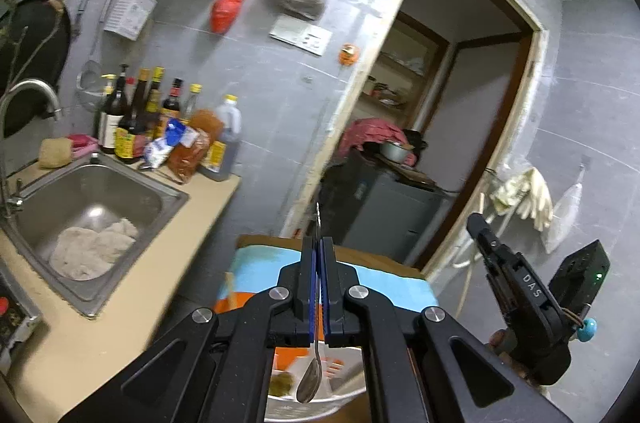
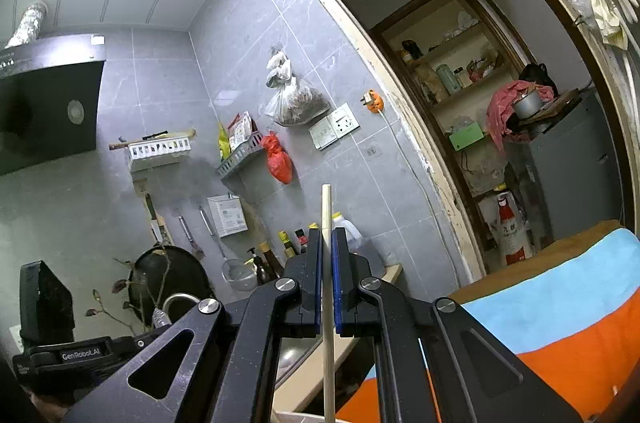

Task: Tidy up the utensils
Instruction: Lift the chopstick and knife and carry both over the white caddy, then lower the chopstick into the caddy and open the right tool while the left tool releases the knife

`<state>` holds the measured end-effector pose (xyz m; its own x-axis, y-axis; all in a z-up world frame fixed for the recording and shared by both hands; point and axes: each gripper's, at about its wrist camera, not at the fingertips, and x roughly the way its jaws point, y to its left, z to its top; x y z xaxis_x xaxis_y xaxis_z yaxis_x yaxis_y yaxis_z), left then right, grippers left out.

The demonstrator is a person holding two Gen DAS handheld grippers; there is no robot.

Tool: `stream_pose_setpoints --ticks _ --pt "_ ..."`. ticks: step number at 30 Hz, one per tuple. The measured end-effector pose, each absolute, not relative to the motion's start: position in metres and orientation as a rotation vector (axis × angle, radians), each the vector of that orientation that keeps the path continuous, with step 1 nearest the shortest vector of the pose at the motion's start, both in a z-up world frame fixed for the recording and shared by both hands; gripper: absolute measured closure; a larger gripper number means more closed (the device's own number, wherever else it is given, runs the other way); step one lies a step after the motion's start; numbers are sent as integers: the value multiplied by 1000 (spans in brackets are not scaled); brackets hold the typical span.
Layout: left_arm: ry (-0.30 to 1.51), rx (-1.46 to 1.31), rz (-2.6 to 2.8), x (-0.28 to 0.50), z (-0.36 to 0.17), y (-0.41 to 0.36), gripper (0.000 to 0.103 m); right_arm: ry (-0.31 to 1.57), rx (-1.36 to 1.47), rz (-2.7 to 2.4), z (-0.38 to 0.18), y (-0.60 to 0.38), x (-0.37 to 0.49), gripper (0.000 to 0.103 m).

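Two hand-held grippers each clamp a utensil in a grey-tiled kitchen. Closed on a metal spoon (image 1: 311, 379), the left gripper (image 1: 318, 247) holds it by the handle, bowl hanging toward the camera over a metal basin (image 1: 320, 408), handle tip poking out ahead of the blue pads. Shut on a pale chopstick (image 2: 327, 263), the right gripper (image 2: 327, 237) holds it upright between its pads, its end rising above the fingertips. Beyond lie a blue-and-orange cloth (image 1: 404, 283), a steel sink (image 1: 96, 207), sauce bottles (image 1: 152, 115) and an open doorway (image 2: 480, 103).
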<state>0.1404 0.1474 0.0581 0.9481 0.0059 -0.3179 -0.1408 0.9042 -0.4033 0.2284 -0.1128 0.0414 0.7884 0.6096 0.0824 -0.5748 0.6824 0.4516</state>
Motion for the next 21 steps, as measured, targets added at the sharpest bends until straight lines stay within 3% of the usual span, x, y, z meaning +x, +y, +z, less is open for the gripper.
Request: stream_pose_setpoints --ticks 21 --pt "374 -422 140 168 12 177 101 182 393 635 -6 -56 251 99"
